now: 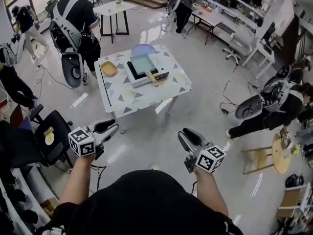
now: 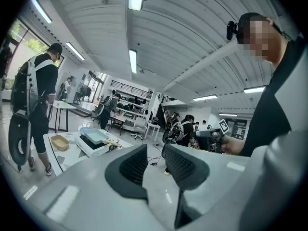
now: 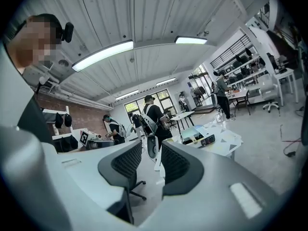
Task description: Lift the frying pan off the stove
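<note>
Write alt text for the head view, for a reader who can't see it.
Seen from above, a person holds the left gripper and right gripper, both open and empty, short of a small table. On it a square pan sits on a white stove, beside a yellow dish. Other people stand around.

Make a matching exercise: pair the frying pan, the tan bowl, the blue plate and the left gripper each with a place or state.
1 frying pan
2 tan bowl
3 blue plate
4 left gripper

A jaws apart, empty
B on the stove
C left of the stove, head view
D beyond the stove

Pairs: 1-B; 2-C; 3-D; 4-A
</note>
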`<state>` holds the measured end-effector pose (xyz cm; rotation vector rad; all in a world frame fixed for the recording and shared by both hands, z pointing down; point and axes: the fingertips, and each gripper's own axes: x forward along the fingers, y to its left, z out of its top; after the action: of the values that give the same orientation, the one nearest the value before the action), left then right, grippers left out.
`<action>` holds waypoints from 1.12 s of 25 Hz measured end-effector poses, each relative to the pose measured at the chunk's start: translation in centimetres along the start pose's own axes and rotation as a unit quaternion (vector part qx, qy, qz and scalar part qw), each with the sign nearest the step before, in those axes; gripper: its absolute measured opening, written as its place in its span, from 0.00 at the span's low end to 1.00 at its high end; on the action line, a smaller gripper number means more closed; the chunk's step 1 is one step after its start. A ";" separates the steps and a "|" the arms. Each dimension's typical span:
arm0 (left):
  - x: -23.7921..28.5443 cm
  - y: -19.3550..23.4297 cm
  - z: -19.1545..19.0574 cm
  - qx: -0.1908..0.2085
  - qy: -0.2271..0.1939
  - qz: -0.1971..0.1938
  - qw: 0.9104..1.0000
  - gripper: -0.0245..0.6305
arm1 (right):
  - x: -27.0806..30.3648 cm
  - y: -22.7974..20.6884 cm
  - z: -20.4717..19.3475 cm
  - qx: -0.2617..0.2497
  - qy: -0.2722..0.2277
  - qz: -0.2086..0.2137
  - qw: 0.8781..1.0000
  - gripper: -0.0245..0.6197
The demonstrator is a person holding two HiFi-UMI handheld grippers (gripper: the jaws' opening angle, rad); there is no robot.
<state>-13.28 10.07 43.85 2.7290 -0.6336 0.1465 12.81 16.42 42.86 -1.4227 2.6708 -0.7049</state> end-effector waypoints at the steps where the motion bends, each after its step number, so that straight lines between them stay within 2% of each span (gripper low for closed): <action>1: 0.3 0.2 0.1 -0.002 -0.002 0.002 1.000 0.21 | 0.1 -0.4 0.2 0.001 0.001 0.002 1.000 0.28; 10: 3.9 1.1 1.0 -0.013 -0.006 0.012 1.000 0.21 | 0.8 -4.3 2.6 0.001 0.006 0.015 1.000 0.28; 28: 10.7 2.1 1.5 -0.023 -0.001 0.057 0.998 0.22 | 2.2 -11.6 6.3 -0.004 0.012 0.060 0.998 0.29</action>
<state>-4.58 3.43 44.88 2.6496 -0.7843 0.1550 22.11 6.78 42.31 -1.2491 2.7526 -0.7051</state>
